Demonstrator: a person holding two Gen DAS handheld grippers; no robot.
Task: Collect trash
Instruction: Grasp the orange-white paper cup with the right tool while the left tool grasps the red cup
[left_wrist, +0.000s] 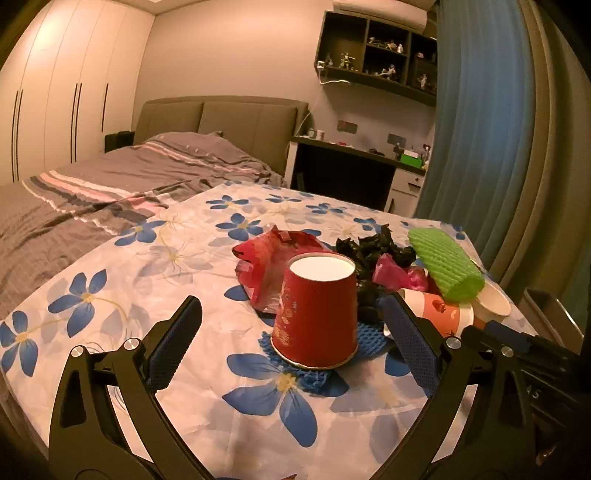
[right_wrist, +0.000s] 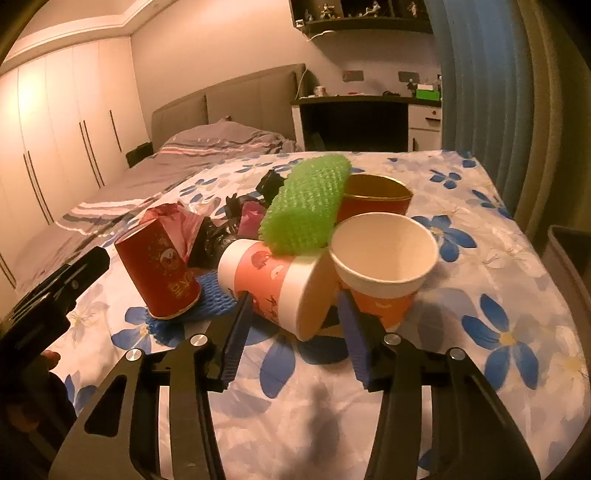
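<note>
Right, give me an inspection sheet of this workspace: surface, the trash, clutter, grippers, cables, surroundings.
Surface: floral cloth covering the table, lying flat.
Job's things: upside-down red cup on blue foam net; tipped orange cup; upright orange cup; red-and-gold cup; green foam net lying across the cups; red plastic bag; black plastic.
Clutter: nothing seen beyond the trash.
Grippers: left gripper open, straddling the red cup; right gripper open around the tipped cup.
Cables: white cable below the wall shelf.
Surroundings: bed, desk, blue curtain, wardrobe.
</note>
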